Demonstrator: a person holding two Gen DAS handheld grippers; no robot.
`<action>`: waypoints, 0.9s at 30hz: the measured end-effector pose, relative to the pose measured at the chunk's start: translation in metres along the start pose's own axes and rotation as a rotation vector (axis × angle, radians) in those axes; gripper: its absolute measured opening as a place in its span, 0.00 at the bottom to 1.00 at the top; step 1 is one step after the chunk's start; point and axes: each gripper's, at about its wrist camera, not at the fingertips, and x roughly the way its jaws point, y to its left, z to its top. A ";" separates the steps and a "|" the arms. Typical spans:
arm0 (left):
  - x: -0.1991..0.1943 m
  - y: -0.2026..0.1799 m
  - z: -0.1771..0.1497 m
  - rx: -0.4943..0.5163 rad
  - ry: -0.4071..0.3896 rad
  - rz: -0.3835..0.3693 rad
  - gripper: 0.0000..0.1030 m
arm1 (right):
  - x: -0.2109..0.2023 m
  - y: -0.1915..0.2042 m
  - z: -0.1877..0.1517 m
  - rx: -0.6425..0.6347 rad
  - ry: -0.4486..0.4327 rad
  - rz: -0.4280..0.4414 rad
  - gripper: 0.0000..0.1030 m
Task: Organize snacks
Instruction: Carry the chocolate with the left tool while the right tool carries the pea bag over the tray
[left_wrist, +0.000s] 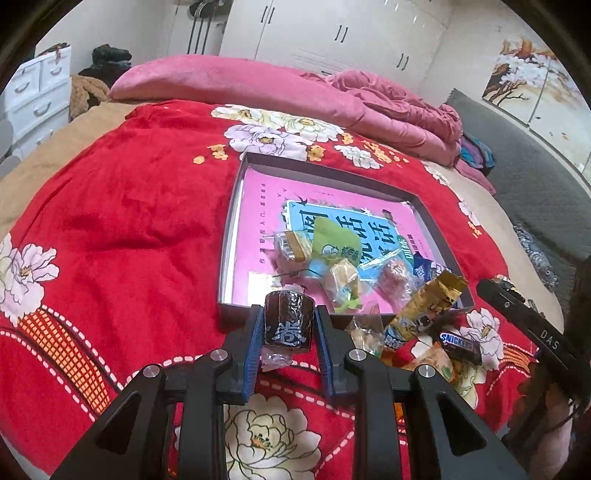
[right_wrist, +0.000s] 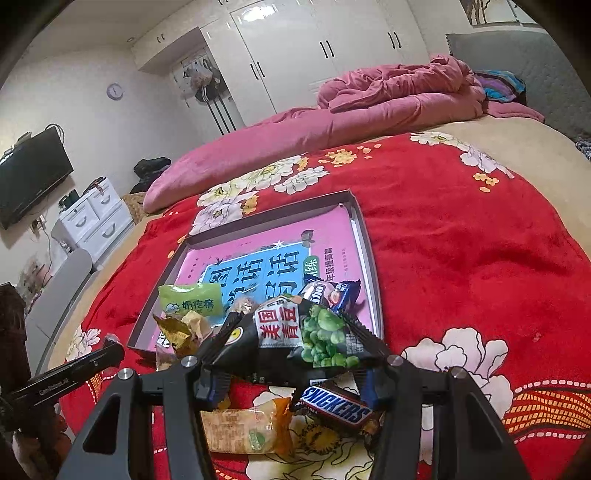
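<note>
My left gripper (left_wrist: 289, 325) clamps a dark wrapped snack (left_wrist: 289, 322); my right gripper (right_wrist: 295, 363) clamps a green-pea packet (right_wrist: 295, 334), hiding the box (right_wrist: 364, 236) edge.

"SNICKERS" stands in white-edged blue letters on the brown bar wrapper (right_wrist: 338, 406) at six o'clock in the right wrist view — the same word shows on the bar at four o'clock in the left wrist view. The black pea packet (right_wrist: 295, 334) at the centre carries a white label with red characters, 美国青豆. The green sachet (right_wrist: 192, 303) at nine o'clock reads 奶疙瘩. The pink booklet (right_wrist: 258, 254) in the box bears large characters on a blue panel, partly covered — not surely readable. "DAS" shows on the black bar (left_wrist: 532, 321) at four o'clock, left wrist view.
</note>
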 end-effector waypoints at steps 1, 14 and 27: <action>0.001 0.000 0.001 0.000 0.001 -0.001 0.27 | 0.001 0.000 0.000 0.001 0.001 0.000 0.53; 0.017 0.001 0.009 -0.002 0.002 0.011 0.27 | 0.011 0.000 0.001 0.001 0.017 -0.010 0.53; 0.033 -0.001 0.016 0.003 0.019 0.015 0.27 | 0.015 0.000 0.001 0.005 0.024 -0.022 0.53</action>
